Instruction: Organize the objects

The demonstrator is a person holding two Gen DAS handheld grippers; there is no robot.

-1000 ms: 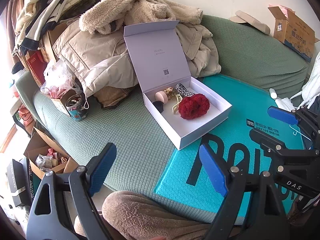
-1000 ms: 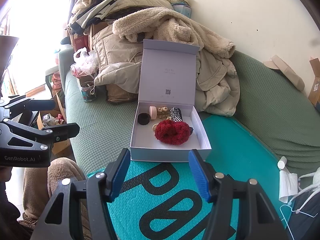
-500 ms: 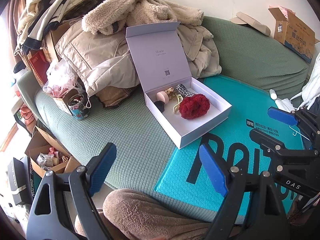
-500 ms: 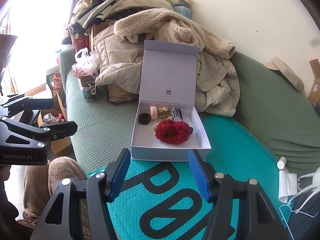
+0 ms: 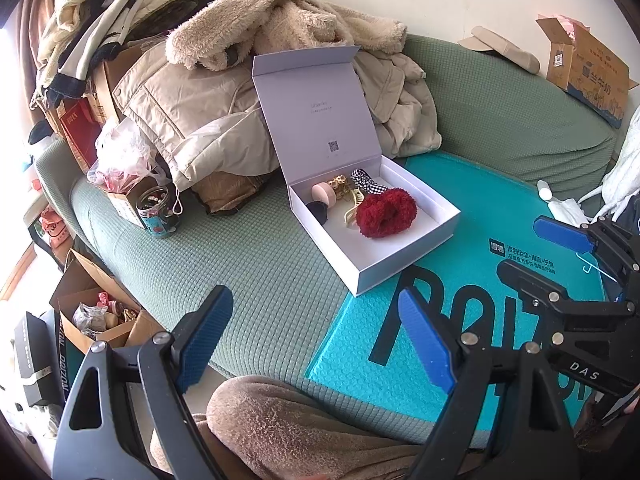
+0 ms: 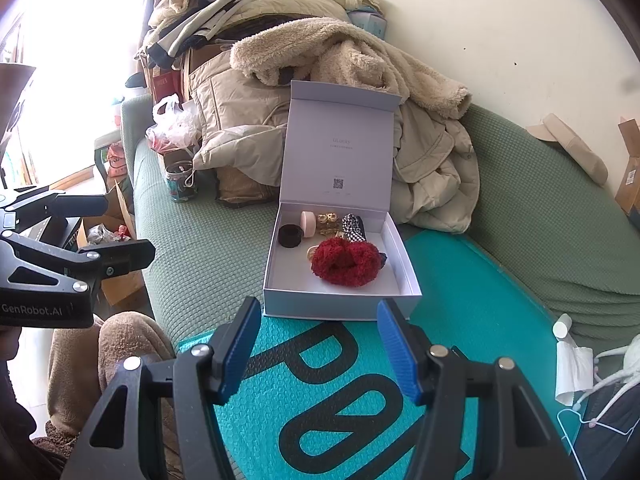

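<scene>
You hold both grippers angled down over the green textured sofa [image 6: 224, 248]. Your left gripper [image 5: 316, 340] is spread wide and grasps nothing; your right gripper [image 6: 316, 344] is parted too, empty, over the teal bubble-textured mailer [image 6: 460, 320]. Just beyond it sits the white rigid cardboard box [image 6: 340, 306], lid upright, holding a fluffy red scrunchie [image 6: 346, 261], a black round band [image 6: 291, 235], a pink puff [image 6: 308, 223] and a checked fabric tie [image 6: 354, 226].

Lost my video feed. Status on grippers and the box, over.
Both grippers open, empty: left, right. Box open on sofa, red scrunchie inside. Nothing in the way.
</scene>
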